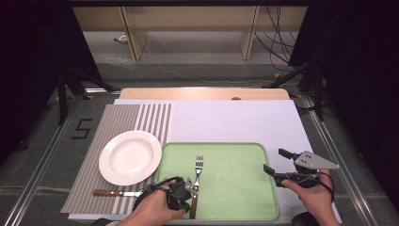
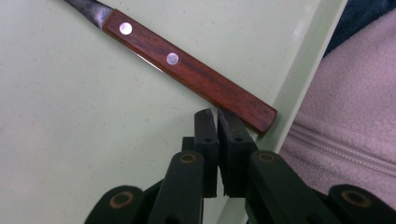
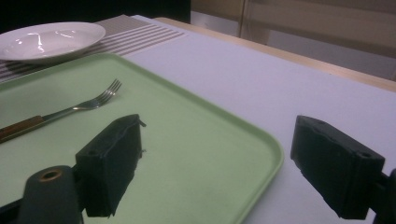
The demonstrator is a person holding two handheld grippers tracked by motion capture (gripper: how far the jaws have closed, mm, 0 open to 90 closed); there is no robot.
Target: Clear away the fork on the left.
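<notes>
Left gripper [image 2: 216, 116] has its jaws all but pressed together, a thin slit between the pads and nothing caught in it; the tips sit right at the butt end of the fork's [image 1: 196, 181] wooden handle [image 2: 187, 70], at the near edge of the tray [image 1: 235, 188]. Going by the handle lying flat and free of the pads, I'd say the step in hand is getting hold of that fork.

To do it well, the jaws would need to spread first, then come down astride the handle, a little farther onto the tray than its butt, so the tray's raised rim does not block one pad. A grip across the narrow sides of the wood looks safer than one on the flat, rivetted face, which could slip.

Right gripper [image 1: 275, 165] is held off the tray's right edge, jaws spread wide and holding nothing.

Left of the tray rests a white plate [image 1: 130, 157] on a striped mat [image 1: 117, 117], and a knife [image 1: 115, 193] lies on that mat just beyond the tray's near left corner.
</notes>
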